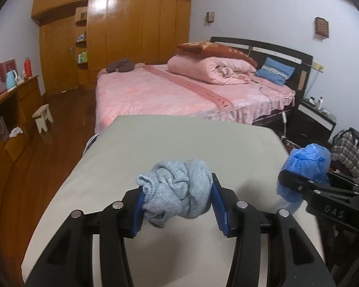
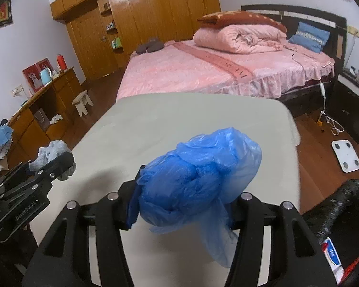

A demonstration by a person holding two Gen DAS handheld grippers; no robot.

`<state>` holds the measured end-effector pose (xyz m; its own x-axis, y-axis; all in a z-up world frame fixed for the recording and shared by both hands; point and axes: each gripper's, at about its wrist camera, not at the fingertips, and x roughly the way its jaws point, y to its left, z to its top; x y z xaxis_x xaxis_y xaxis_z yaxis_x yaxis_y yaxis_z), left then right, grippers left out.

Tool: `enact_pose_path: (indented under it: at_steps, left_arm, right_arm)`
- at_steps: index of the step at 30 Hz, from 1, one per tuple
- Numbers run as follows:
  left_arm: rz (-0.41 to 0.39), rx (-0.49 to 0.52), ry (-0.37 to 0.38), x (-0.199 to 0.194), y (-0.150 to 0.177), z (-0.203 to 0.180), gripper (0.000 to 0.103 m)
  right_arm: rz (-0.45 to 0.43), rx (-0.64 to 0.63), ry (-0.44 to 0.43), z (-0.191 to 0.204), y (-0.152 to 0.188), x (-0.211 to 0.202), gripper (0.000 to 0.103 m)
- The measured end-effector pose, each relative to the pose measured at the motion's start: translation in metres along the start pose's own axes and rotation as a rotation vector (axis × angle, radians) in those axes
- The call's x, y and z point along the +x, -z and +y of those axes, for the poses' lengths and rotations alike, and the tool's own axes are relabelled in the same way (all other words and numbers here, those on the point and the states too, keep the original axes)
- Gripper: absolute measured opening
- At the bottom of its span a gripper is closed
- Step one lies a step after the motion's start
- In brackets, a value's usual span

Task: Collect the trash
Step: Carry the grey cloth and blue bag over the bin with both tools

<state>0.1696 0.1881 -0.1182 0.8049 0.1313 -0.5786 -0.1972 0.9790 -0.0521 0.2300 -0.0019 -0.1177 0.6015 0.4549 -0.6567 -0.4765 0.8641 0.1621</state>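
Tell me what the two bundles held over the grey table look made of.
Grey bundle in the left tool: looks like knitted fabric, matte, with a visible ribbed weave and soft folds; possibly a sock or cloth. Blue bundle in the right tool: thin plastic film, slightly glossy and translucent, with sharp crinkles and a loose flap hanging down; probably a bag or shoe cover.

A bedroom in a home. Beyond the fingertips, past a grey table (image 1: pixel 179 143), a double bed (image 1: pixel 170 95) under a pink spread, with a rolled pink quilt (image 1: pixel 210 68) and a blue pillow (image 1: pixel 274 71) against a dark headboard (image 1: pixel 287 50). Further off, a wall of glossy wooden wardrobes (image 1: pixel 131 24). Left of the fingers, a wooden sideboard (image 1: pixel 19 110) with a kettle (image 1: pixel 11 79) and a small stool (image 1: pixel 43 117) on wood flooring. Right, a nightstand (image 1: pixel 316 122) and bathroom scales (image 2: pixel 347 153).
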Motion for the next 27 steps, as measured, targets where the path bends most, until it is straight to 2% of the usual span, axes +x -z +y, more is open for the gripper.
enact_pose_path:
  at_steps: [13, 27]
  left_arm:
    - [-0.06, 0.049, 0.072, -0.067, -0.014, -0.057, 0.048]
    - [-0.1, 0.094, 0.171, -0.11, -0.013, -0.113, 0.048]
  right_arm:
    - [-0.091, 0.02, 0.019, -0.024, 0.009, -0.092, 0.053]
    - [-0.163, 0.03, 0.084, -0.057, 0.03, -0.166, 0.054]
